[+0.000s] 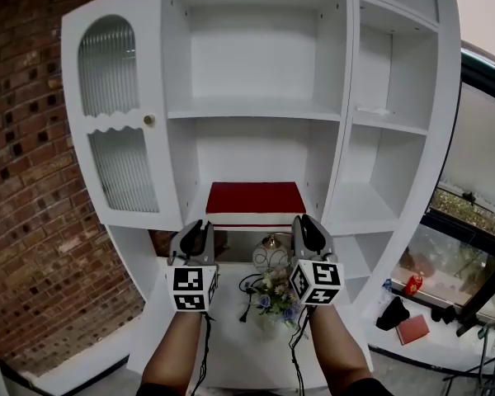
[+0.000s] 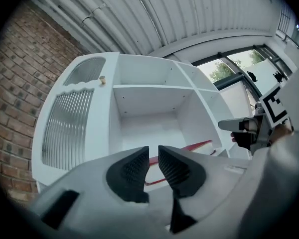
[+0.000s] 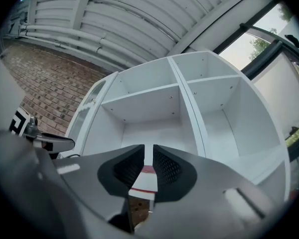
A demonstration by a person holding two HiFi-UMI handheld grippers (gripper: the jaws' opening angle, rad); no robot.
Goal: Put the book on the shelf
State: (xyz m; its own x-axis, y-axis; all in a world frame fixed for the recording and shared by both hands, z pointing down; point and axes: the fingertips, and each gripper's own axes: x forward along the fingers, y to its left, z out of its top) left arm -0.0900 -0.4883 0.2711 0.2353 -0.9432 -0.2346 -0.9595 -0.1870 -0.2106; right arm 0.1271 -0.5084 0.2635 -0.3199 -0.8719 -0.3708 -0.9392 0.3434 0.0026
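A red book (image 1: 256, 197) lies flat on the lower middle shelf of the white shelf unit (image 1: 256, 112). My left gripper (image 1: 196, 224) hovers just in front of the book's left front corner. My right gripper (image 1: 304, 220) is in front of its right front corner. In the left gripper view the jaws (image 2: 153, 156) stand nearly together with a narrow empty gap, and the book (image 2: 194, 146) lies beyond them. The right gripper (image 3: 148, 156) has the same narrow gap, through which the book's page edge (image 3: 143, 181) shows farther off. Neither pair of pads presses on anything.
A cabinet door with ribbed glass (image 1: 115, 114) closes the unit's left side. Below the book's shelf stand a round glass object (image 1: 271, 256), a small bunch of flowers (image 1: 274, 294) and black cables (image 1: 247, 291). A brick wall (image 1: 25, 180) is at the left, small red things (image 1: 412, 328) at the right.
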